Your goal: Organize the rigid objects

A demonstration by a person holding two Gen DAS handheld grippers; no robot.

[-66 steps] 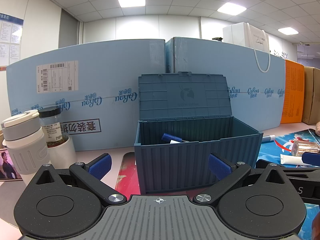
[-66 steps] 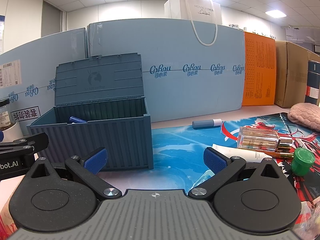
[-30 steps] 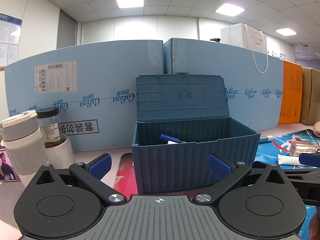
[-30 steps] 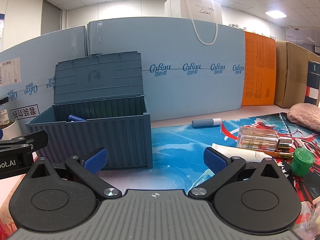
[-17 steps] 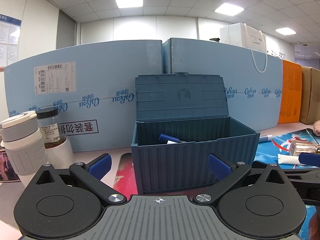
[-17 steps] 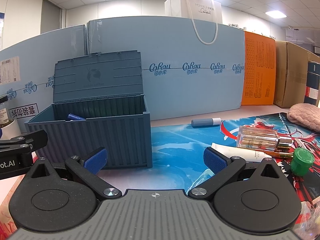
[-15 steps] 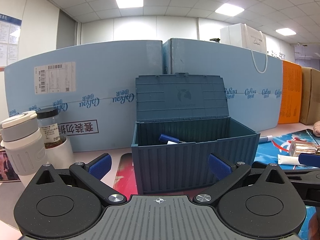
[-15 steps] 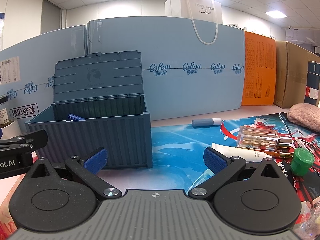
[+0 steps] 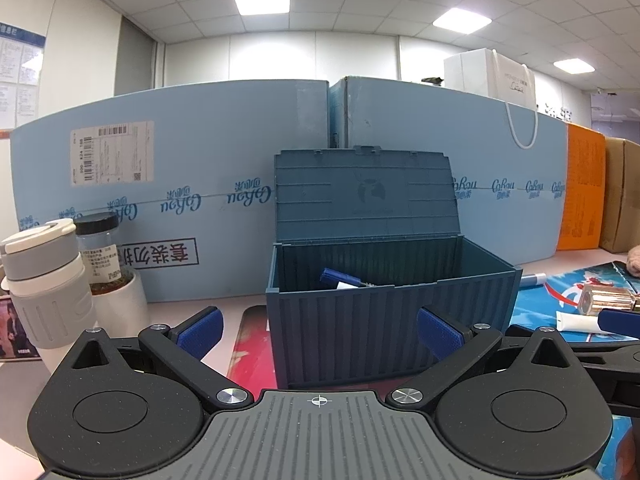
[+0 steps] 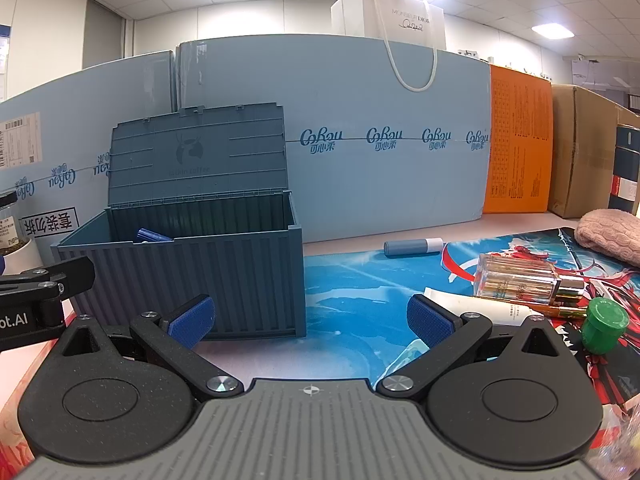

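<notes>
A dark blue container-style box (image 9: 392, 320) (image 10: 192, 272) stands with its lid upright; a blue tube (image 9: 340, 277) (image 10: 151, 236) lies inside. My left gripper (image 9: 319, 330) is open just in front of the box, empty. My right gripper (image 10: 310, 320) is open and empty, level with the box's right front corner. On the blue mat (image 10: 360, 280) lie a blue-and-white stick (image 10: 413, 246), a clear perfume bottle (image 10: 516, 282), a white tube (image 10: 476, 307) and a green-capped bottle (image 10: 603, 324). The perfume bottle (image 9: 606, 305) and white tube (image 9: 576, 321) also show at the right of the left wrist view.
A white-and-grey thermos (image 9: 44, 288) and a black-lidded jar (image 9: 102, 256) in a white cup stand left of the box. Blue foam panels (image 10: 380, 140) wall off the back, with a white paper bag (image 10: 394, 12) on top. An orange box (image 10: 516, 140), cardboard boxes and a pink knit item (image 10: 608, 236) sit at right.
Both views have shifted very slightly relative to the box. Both grippers stay open and empty.
</notes>
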